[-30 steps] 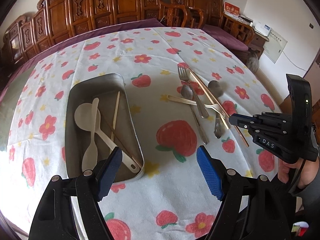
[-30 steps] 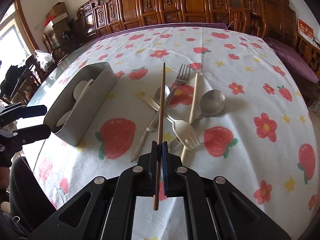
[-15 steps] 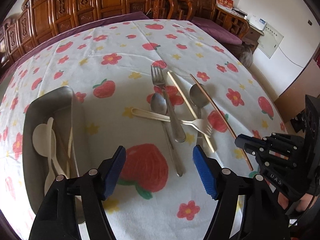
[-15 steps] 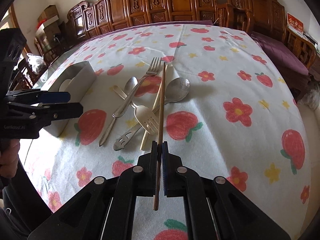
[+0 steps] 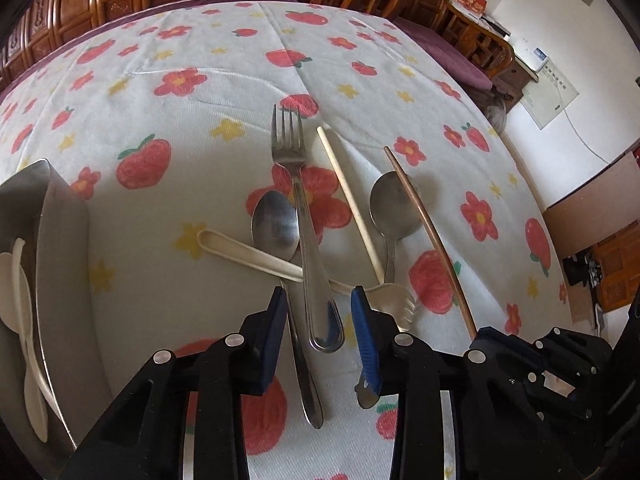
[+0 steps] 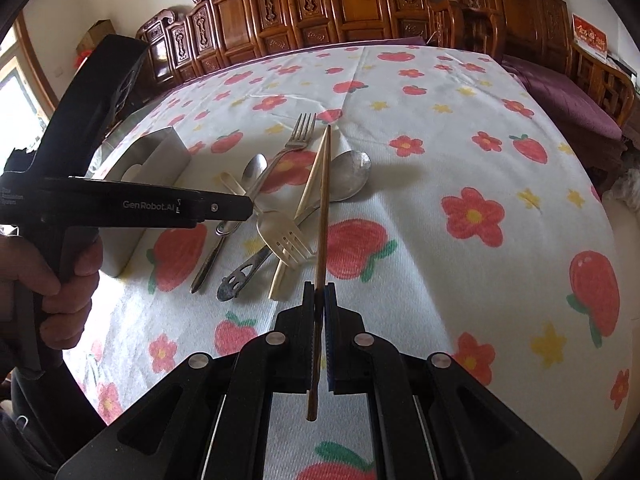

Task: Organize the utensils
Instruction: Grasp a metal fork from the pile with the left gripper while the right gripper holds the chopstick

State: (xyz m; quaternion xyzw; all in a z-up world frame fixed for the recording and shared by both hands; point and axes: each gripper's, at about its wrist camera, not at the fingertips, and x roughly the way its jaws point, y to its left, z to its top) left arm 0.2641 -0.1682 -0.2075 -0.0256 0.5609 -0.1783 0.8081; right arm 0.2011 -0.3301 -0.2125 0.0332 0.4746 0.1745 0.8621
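A pile of utensils lies on the strawberry-print cloth: a metal fork (image 5: 298, 184), a small metal spoon (image 5: 276, 224), a large metal spoon (image 5: 390, 208), a cream plastic fork (image 5: 248, 254) and a cream chopstick (image 5: 348, 196). My left gripper (image 5: 320, 312) is low over the pile and its jaws are closing. The metal fork's handle and the small spoon's handle lie between the pads, with gaps still showing. My right gripper (image 6: 320, 300) is shut on a brown chopstick (image 6: 324, 200), held above the pile and pointing away from me.
A metal tray (image 5: 60, 248) at the left holds cream spoons (image 5: 16, 280). A hand (image 6: 60, 276) grips the left tool's handle. Carved wooden chairs (image 6: 352, 8) line the far table edge. Bare cloth lies right of the pile.
My left gripper has moved right from beside the tray to over the pile, dropped lower, and its jaws have narrowed around the fork handle. The right gripper still holds the brown chopstick.
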